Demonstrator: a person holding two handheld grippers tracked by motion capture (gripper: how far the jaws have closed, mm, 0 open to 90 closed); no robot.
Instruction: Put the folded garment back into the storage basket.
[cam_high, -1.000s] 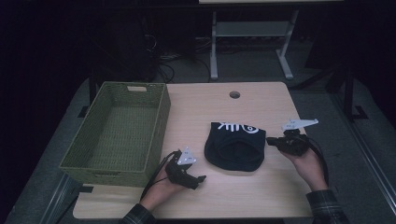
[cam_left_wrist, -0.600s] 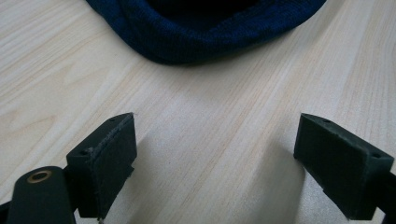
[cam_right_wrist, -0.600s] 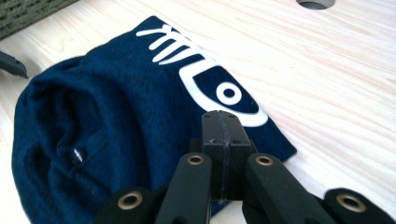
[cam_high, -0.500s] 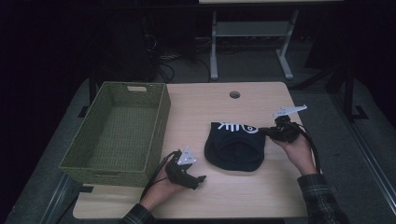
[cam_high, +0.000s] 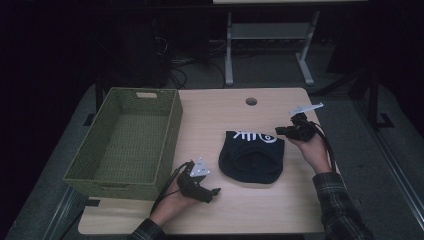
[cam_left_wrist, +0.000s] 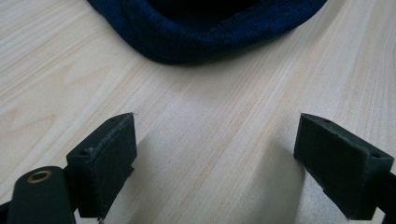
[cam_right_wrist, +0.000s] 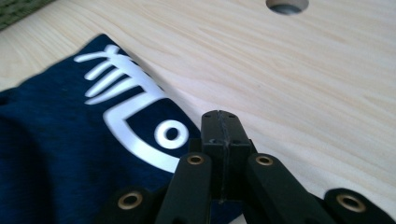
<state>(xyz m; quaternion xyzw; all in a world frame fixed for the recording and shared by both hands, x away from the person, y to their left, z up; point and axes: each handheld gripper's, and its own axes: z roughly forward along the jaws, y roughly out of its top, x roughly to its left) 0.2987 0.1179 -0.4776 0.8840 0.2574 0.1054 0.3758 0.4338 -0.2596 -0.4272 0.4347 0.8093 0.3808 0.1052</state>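
Light wood table (cam_high: 235, 210): green wicker basket (cam_high: 125, 145), dark blue beanie (cam_high: 252, 157).

Room lying mostly in darkness; light falling on the pale wood-grain worktop (cam_high: 225, 115) alone. A round cable hole (cam_high: 251, 101) sitting near its far edge. Grey floor (cam_high: 270, 75) showing beyond, with dark cables (cam_high: 172, 60) trailing across it. A light metal-framed stand (cam_high: 265, 35) standing behind the worktop.

Dim lab or workshop, wooden table (cam_high: 235, 210) with cable hole (cam_high: 251, 101), floor cables (cam_high: 175, 65)
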